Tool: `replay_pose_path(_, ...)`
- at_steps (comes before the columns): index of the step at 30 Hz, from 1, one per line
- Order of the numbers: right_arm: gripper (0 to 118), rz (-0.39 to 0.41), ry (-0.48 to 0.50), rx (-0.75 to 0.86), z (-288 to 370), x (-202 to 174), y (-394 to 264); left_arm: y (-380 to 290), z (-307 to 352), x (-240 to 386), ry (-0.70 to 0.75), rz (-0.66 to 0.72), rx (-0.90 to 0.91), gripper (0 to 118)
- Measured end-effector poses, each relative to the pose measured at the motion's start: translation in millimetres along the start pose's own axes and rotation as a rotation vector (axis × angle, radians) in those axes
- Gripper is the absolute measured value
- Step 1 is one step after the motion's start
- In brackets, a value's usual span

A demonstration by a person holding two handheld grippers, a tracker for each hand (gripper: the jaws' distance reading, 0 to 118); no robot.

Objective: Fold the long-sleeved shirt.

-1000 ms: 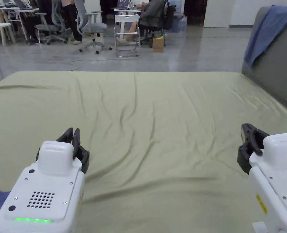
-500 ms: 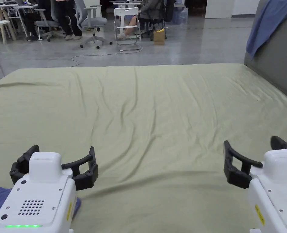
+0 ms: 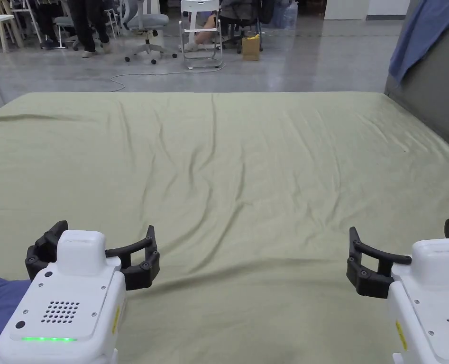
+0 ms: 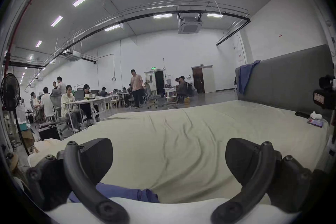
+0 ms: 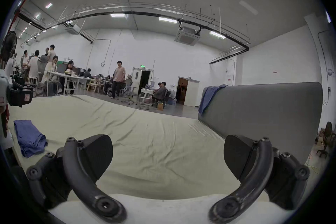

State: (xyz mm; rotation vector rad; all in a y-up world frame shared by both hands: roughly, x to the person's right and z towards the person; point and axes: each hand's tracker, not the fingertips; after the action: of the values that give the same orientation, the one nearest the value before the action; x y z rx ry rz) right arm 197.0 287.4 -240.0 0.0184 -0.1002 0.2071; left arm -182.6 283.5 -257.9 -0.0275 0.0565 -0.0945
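Observation:
A blue shirt [image 3: 0, 303] lies bunched at the near left corner of the olive-green bed [image 3: 247, 156]. In the right gripper view the blue shirt [image 5: 30, 137] is a loose heap at the far left. My left gripper [image 3: 105, 230] hovers just right of it, open and holding nothing. In the left gripper view an edge of the blue shirt [image 4: 127, 193] shows below the left gripper [image 4: 168, 148], whose jaws stand wide apart. My right gripper [image 3: 402, 232] is open over the bed's near right side. The right gripper [image 5: 168, 144] holds nothing.
A grey headboard [image 3: 436, 99] borders the bed's right side, with another blue cloth [image 3: 422, 33] draped over its top. A phone [image 4: 314, 122] and a white tissue [image 4: 316, 115] lie by the headboard. Beyond the far edge are office chairs [image 3: 147, 23], a white chair [image 3: 200, 28], tables and people.
Both grippers have opened: their jaws were together one second ago and now stand wide apart. The head camera has tilted down a little.

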Motion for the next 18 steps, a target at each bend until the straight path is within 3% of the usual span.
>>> replay_pose_path(10, 118, -0.045, 0.01, 0.019, 1.0, 4.8, 0.1, -0.5, 3.5, 2.8, 0.017, -0.021, 0.038, 118)
replay_pose_path(18, 118, -0.035, -0.003, 0.031, 0.0, 5.7, -1.7, -1.5, 4.5, 0.3, 0.028, -0.029, 0.063, 118)
